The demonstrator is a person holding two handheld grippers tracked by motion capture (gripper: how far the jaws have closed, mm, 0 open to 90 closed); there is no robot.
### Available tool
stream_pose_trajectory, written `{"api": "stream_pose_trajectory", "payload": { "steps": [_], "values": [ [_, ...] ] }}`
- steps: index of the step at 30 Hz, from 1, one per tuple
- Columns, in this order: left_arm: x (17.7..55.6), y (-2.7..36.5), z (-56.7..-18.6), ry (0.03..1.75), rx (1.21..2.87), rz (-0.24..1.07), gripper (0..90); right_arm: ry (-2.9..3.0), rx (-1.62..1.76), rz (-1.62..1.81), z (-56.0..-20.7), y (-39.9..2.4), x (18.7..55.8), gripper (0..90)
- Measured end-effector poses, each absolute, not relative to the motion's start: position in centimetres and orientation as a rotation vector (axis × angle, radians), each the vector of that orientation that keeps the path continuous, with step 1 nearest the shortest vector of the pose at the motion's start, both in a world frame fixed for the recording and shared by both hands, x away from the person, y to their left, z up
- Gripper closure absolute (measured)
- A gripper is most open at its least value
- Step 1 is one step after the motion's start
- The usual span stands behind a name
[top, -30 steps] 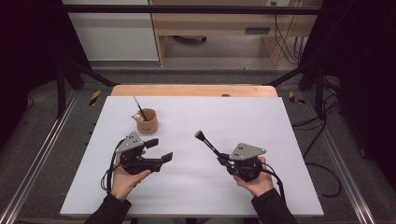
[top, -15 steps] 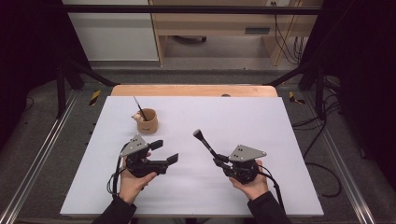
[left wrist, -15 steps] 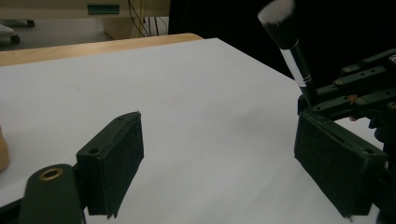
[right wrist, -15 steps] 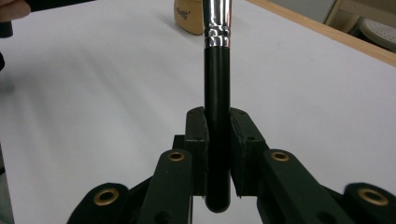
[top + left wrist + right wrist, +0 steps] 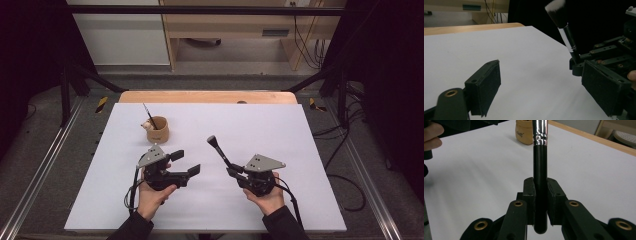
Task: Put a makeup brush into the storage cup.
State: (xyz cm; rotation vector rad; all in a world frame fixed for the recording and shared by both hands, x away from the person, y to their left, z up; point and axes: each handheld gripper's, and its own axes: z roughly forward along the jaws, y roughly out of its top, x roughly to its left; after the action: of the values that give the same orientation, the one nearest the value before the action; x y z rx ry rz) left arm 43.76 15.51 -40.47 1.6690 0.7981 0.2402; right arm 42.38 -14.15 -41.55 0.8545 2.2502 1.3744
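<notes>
**Brush clamped at right, left jaws spread**

The right gripper (image 5: 233,169) clamps the black handle of the makeup brush (image 5: 218,150), whose bristle head slants up toward the wooden cup (image 5: 157,133). The left gripper (image 5: 187,164) sits just in front of that cup, jaws released wide, nothing between them. Both rest over the white table (image 5: 280,130).
</notes>
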Motion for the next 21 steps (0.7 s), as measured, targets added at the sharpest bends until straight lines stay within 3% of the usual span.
{"api": "stream_pose_trajectory", "payload": {
  "steps": [21],
  "values": [
    [43.9, 14.0, -39.4, 0.784, 1.594, 0.202, 18.7, 2.213, 0.851, 1.447, -41.0, -12.2, 42.3, 79.5]
  ]
}}
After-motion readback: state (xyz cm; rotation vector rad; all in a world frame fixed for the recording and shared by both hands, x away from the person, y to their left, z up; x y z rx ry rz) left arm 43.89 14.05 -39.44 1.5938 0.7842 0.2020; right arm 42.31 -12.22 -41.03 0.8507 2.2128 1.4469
